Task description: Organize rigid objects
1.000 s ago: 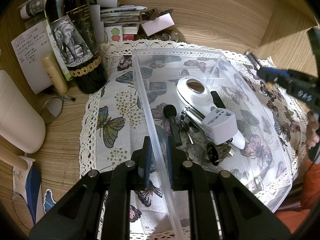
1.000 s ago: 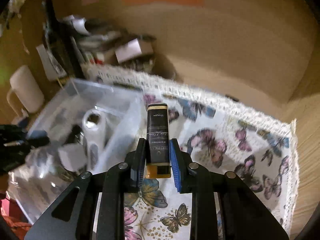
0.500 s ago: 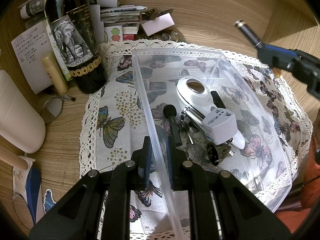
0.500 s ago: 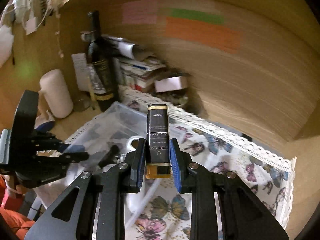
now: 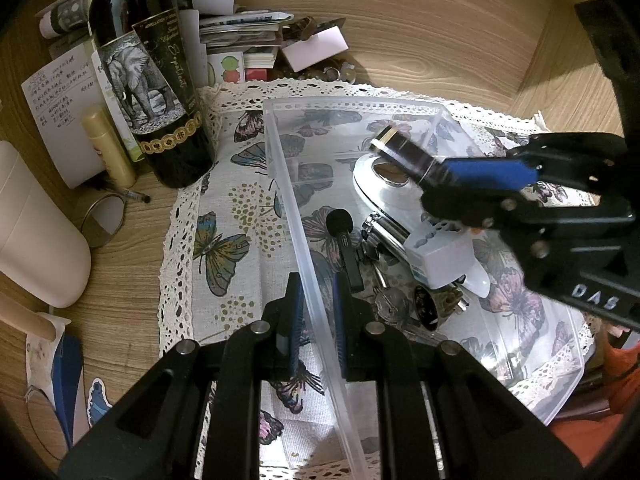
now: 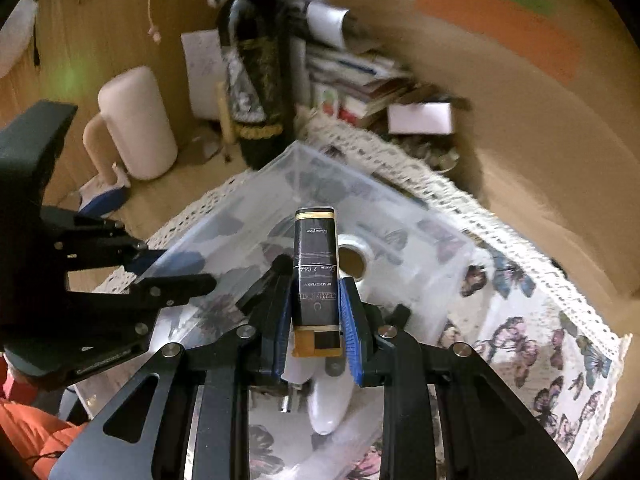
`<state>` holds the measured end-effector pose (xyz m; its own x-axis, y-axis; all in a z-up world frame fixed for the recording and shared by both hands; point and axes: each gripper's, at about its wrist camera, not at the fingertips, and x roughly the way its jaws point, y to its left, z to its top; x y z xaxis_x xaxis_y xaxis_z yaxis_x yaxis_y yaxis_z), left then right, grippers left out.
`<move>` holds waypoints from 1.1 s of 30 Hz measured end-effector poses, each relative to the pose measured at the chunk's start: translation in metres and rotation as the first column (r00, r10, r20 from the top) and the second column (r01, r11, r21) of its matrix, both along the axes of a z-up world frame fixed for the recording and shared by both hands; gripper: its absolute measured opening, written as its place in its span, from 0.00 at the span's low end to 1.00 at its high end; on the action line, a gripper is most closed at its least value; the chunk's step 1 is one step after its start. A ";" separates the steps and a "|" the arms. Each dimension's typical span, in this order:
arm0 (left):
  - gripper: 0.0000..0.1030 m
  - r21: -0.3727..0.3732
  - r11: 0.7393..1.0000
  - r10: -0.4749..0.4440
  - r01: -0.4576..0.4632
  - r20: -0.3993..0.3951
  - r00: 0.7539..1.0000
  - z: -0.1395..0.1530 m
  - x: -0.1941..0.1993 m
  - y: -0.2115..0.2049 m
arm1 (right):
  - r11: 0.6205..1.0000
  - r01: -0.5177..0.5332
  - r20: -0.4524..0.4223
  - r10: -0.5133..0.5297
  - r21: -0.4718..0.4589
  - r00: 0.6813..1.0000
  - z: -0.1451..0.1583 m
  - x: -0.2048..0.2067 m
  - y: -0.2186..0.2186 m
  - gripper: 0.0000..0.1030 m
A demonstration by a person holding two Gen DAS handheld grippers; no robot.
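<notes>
A clear plastic bin [image 5: 280, 184] sits on a butterfly cloth and holds a white device [image 5: 380, 188], a small black microphone [image 5: 344, 236], a white plug adapter [image 5: 440, 256] and metal bits. My left gripper [image 5: 316, 312] is shut on the bin's left wall, also seen in the right wrist view [image 6: 160, 276]. My right gripper [image 6: 316, 316] is shut on a black box with gold trim [image 6: 315, 268] and holds it over the bin [image 6: 248, 216]; the box also shows in the left wrist view [image 5: 404, 156].
A dark wine bottle [image 5: 152, 72] stands left of the bin, with a cream tube [image 5: 108, 144], paper notes, a stack of booklets [image 5: 240, 36] and a white jug [image 5: 36, 232] around it. A wooden wall rises behind.
My right gripper has swung left with the black box, from over the cloth to over the bin. My left gripper has stayed clamped on the bin wall.
</notes>
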<state>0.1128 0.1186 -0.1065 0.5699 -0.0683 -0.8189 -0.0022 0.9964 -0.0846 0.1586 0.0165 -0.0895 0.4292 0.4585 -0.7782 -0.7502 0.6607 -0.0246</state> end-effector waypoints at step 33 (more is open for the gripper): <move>0.69 -0.008 0.998 0.061 -0.060 0.227 0.972 0.063 -0.041 -0.019 | 0.953 0.175 0.140 -0.213 0.246 0.967 0.048 -0.042 -0.086 0.91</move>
<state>0.0720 0.0991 -0.0436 0.7443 -0.0288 -0.6672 -0.0431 0.9949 -0.0911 0.1167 -0.0696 -0.0411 0.6396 0.5118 -0.5736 -0.6054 0.7952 0.0344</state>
